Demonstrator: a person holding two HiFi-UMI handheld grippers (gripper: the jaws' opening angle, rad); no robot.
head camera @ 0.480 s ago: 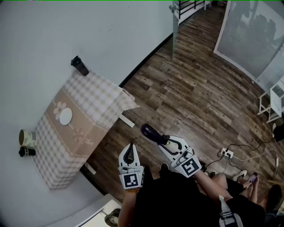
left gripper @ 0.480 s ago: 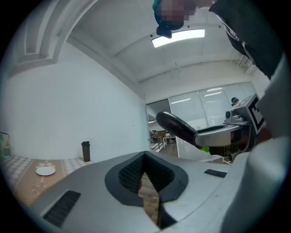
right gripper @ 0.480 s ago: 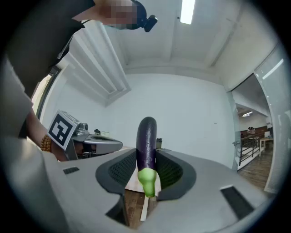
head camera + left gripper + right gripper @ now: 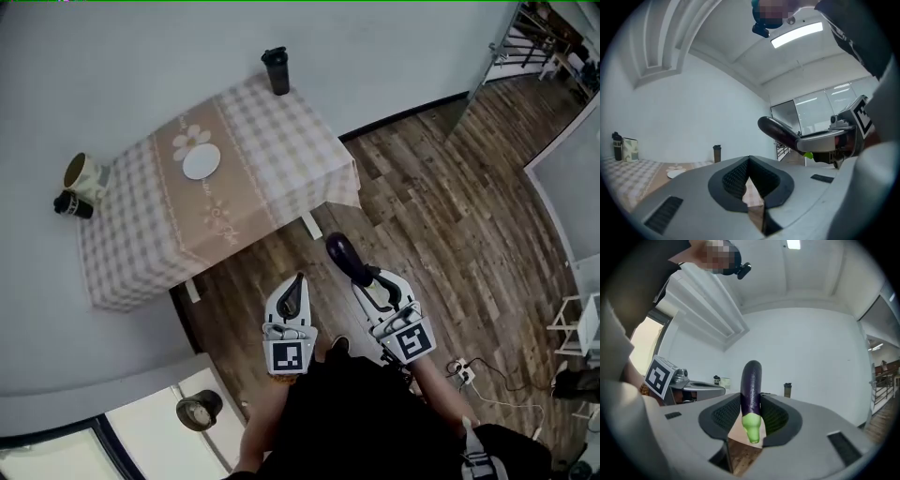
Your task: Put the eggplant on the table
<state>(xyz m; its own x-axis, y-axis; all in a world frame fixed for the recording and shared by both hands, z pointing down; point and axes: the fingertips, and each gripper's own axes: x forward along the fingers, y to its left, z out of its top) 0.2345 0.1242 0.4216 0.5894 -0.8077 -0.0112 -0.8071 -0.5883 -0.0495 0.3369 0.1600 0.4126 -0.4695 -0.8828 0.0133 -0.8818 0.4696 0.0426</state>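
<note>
The eggplant [image 4: 339,251] is dark purple with a pale green stem end. The cloth [image 4: 281,141] is beige-and-white check with a tan band; the plate [image 4: 201,161] is white, the bottle [image 4: 277,71] black.

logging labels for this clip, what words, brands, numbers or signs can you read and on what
No text can be read.
tablecloth: a faint print, maybe lettering, too small to read.
Square markers on left gripper and right gripper: patterns only, no letters.

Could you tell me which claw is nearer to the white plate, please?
Left. The left claw is short of the plate, off the table; the right claw, holding the eggplant, is farther to the right.
</note>
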